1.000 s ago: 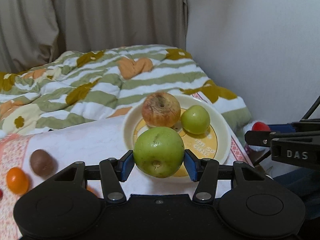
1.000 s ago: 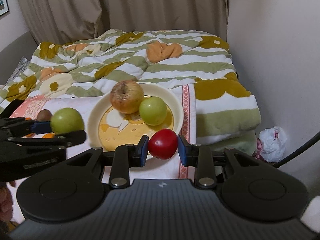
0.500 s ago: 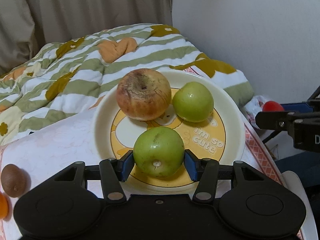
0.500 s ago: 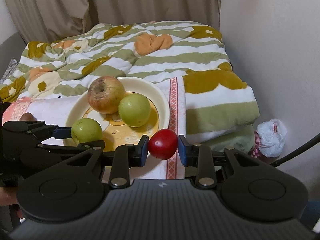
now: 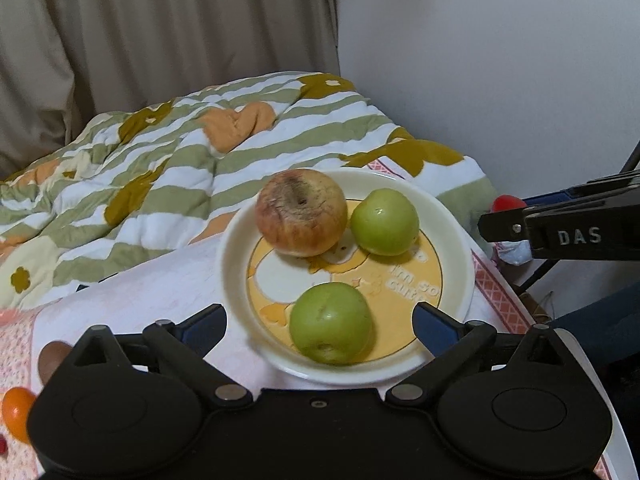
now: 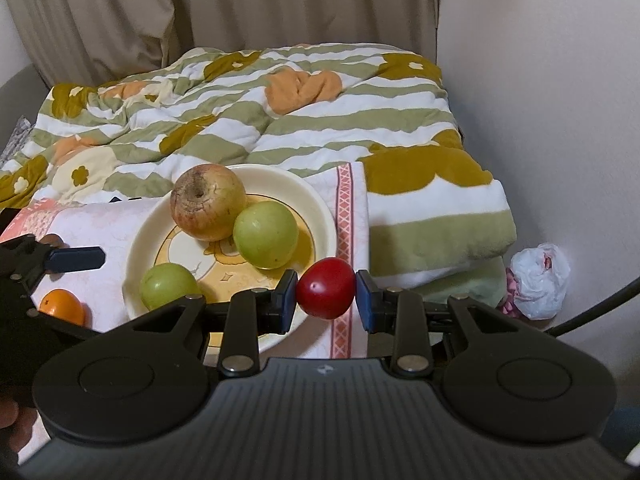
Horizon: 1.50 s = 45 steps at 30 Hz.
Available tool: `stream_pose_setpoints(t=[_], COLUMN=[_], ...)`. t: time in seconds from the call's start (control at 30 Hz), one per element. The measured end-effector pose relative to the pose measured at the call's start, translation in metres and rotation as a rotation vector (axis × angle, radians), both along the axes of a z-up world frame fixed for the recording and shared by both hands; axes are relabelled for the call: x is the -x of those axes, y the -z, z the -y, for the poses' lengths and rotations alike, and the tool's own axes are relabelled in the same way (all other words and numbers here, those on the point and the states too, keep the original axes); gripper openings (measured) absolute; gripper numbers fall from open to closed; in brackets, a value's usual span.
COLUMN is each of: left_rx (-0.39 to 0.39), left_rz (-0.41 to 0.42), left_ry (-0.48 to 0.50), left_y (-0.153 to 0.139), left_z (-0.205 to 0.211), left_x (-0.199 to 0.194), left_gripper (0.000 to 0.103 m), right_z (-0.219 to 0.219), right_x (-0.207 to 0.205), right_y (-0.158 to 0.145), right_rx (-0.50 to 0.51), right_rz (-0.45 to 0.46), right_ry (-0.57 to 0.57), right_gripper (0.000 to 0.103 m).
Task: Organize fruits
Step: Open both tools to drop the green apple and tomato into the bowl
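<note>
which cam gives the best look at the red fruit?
Right wrist view. The red fruit sits centre frame, whole and sharp, clamped between the right gripper pads just off the plate rim. The left wrist view shows only a red sliver at the right edge, mostly hidden behind that gripper's black finger.

The left gripper is opening, its pads clear of a green apple on the near part of the plate; a russet apple lies farther back.
</note>
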<state>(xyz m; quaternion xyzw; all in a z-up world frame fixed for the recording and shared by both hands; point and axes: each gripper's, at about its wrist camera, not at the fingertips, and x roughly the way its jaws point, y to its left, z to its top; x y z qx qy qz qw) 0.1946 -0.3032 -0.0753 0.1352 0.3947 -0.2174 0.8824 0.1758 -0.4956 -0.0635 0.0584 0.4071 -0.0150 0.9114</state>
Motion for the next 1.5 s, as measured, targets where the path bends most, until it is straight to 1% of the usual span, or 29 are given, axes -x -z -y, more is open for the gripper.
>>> stream_pose_setpoints(t=[0.23,0.47,0.73,0.87,0.93,0.97,1.0,1.07,1.1,1.5], left_rx=[0.020,0.035,0.064,0.073,0.070,0.070,0.069,0.070,0.071,0.099], left_rz=[-0.010,-0.015,-0.033,-0.025,-0.016,-0.013,-0.009,0.000,0.005,0.080], left_ry=[-0.054,-0.110,-0.158,-0.175,-0.184,-0.187,-0.192,-0.201,-0.206,-0.287], left_y=[-0.007,-0.010,-0.004,-0.007,-0.009,-0.011,-0.012,-0.016,-0.018,-0.047], left_z=[-0.019,-0.040,-0.058,-0.066,-0.070,-0.072,-0.074,-0.078,-0.080,-0.111], left_x=[0.009,0.019,0.029,0.035,0.038,0.040,0.042,0.047,0.051,0.100], left_gripper=[0.101,0.101,0.101,0.101,0.101,0.101,0.101,0.101,0.101,0.101], right_z=[-0.019,-0.040,-0.050,-0.050,-0.050,-0.050,-0.050,-0.050,-0.050,-0.064], right_x=[-0.012,-0.028,-0.037,-0.036,-0.033,-0.029,-0.025,-0.017,-0.015,0.035], right_y=[0.007,0.022,0.043,0.046,0.042,0.039,0.036,0.028,0.024,-0.019], right_rx=[-0.006,-0.003,0.010,0.014,0.013,0.014,0.019,0.027,0.028,0.041], right_rz=[-0.021,-0.044,-0.071,-0.072,-0.052,-0.036,-0.016,0.025,0.036,0.101], right_ry=[-0.058,-0.111,-0.154,-0.172,-0.180,-0.178,-0.172,-0.166,-0.168,-0.195], right_gripper=[0.046,0.046,0.046,0.048,0.058,0.071,0.087,0.099,0.100,0.100])
